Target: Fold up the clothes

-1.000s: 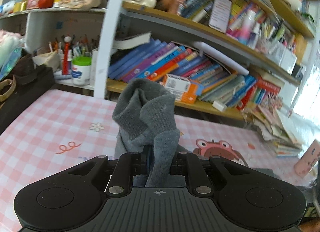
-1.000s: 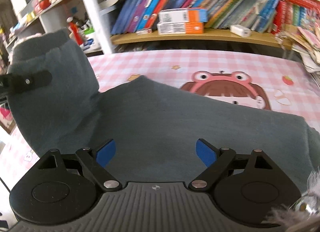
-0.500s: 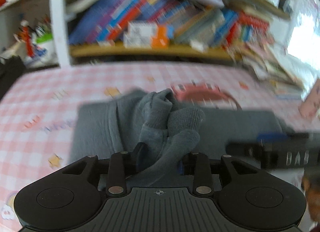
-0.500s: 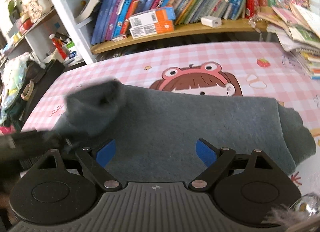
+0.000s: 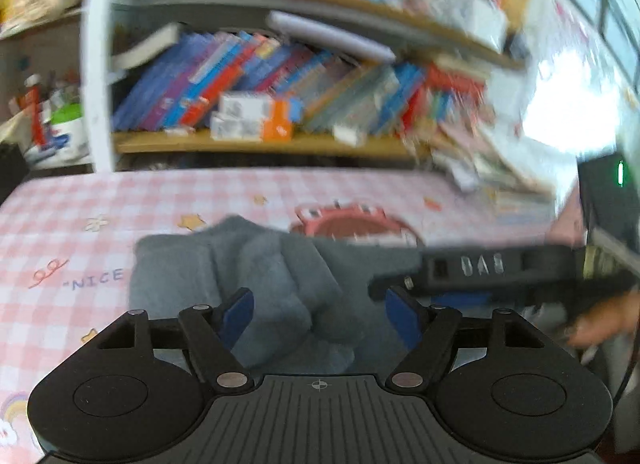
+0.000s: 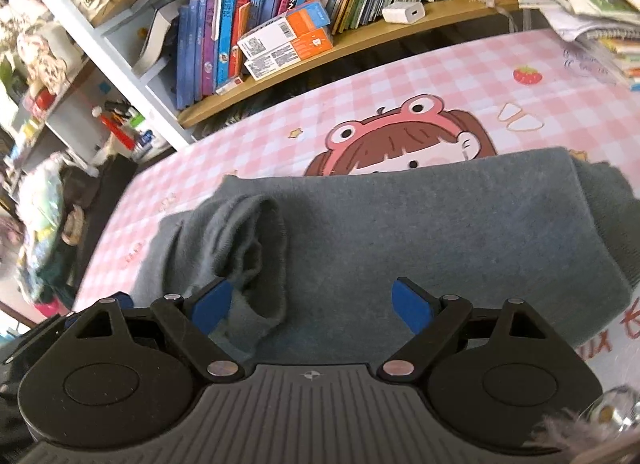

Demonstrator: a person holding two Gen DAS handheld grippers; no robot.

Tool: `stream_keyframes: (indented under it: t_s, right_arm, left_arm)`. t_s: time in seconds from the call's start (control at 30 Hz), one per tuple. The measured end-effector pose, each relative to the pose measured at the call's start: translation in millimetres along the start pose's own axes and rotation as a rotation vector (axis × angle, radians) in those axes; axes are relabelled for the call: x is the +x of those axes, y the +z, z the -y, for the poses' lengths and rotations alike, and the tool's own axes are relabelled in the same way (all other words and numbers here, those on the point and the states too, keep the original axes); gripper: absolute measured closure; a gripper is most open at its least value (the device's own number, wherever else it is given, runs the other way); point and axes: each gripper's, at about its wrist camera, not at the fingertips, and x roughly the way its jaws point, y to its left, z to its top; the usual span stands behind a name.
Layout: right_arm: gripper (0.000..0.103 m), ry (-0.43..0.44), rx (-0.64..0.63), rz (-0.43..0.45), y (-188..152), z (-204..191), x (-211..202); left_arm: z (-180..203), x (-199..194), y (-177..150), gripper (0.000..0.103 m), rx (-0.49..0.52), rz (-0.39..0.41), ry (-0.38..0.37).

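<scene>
Sleeve (image 5: pixel 276 296) released, left jaws opening.

Bright daylight; left view motion-blurred, window glare right, fisheye-curved edges.

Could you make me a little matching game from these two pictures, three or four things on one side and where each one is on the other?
Things:
1. sleeve
2. boxes
3. strawberry
4. charger

Places:
A. printed on the pink checked cloth
B. white, on the shelf to the right of the boxes
C. bunched on the grey garment
D. orange and white, stacked in front of the books

Pairs: 1-C, 2-D, 3-A, 4-B
</scene>
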Motion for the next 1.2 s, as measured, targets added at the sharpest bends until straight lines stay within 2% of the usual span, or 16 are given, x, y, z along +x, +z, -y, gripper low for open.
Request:
stream_keyframes:
  t_s: [0.1,0.13,0.17,0.27,0.43,0.67,0.7,0.77,0.8,0.83,0.93,1.0,1.07,1.13,1.17,1.2]
  right_arm:
    - [0.016,0.045,0.021,-0.013,-1.2,-5.8,3.2]
    - [0.016,0.064,0.029,-0.02,-1.6,-7.8,4.6]
    - [0.016,0.082,0.04,-0.028,-1.8,-9.5,6.4]
    - [0.016,0.122,0.076,-0.061,-2.4,-13.9,14.0]
    - [0.015,0.13,0.14,-0.111,-3.6,-18.9,31.6]
    - [0.019,0.147,0.272,-0.15,1.9,-15.8,60.7]
    - [0.023,0.14,0.286,-0.156,2.0,-15.4,64.1]
    - [0.048,0.117,0.293,-0.157,1.3,-16.1,67.5]
    - [0.073,0.128,0.269,-0.148,1.0,-18.5,65.9]
    - [0.077,0.151,0.233,-0.127,0.6,-22.7,61.1]
    - [0.079,0.239,0.038,0.013,-2.8,-42.6,31.2]
    - [0.079,0.256,-0.031,0.067,-5.9,-47.6,20.6]
    - [0.077,0.16,0.024,0.016,-8.0,-38.6,33.8]
    - [0.066,0.045,0.073,-0.085,-11.3,-25.9,55.2]
    - [0.065,0.039,0.098,-0.093,-12.9,-20.6,57.3]
    - [0.059,0.058,0.122,-0.078,-13.8,-16.6,55.0]
  left_arm:
    - [-26.7,-9.9,3.9,0.033,-0.129,0.054,0.02]
    - [-35.9,-10.9,3.9,0.041,-0.17,0.058,0.022]
    - [-45.0,-11.9,3.9,0.056,-0.211,0.062,0.024]
    - [-65.7,-10.2,-1.5,0.073,-0.294,0.038,0.036]
    - [-83.7,-1.6,-9.7,0.075,-0.354,-0.008,0.004]
    - [-90.9,19.8,-18.1,0.075,-0.325,-0.12,-0.06]
    - [-91.3,23.0,-19.3,0.075,-0.318,-0.138,-0.069]
    - [-91.2,26.6,-20.2,0.076,-0.3,-0.163,-0.075]
    - [-91.5,27.0,-20.1,0.076,-0.294,-0.167,-0.078]
    - [-91.7,26.6,-19.7,0.076,-0.29,-0.167,-0.08]
    - [-93.2,24.2,-17.0,0.076,-0.275,-0.158,-0.09]
    - [-94.3,25.0,-16.5,0.076,-0.269,-0.16,-0.104]
    - [-93.9,28.1,-16.5,0.076,-0.259,-0.177,-0.11]
    - [-91.6,30.6,-15.9,0.074,-0.244,-0.195,-0.122]
    - [-90.0,29.2,-14.7,0.074,-0.23,-0.191,-0.121]
    - [-87.9,25.8,-12.7,0.074,-0.211,-0.177,-0.116]
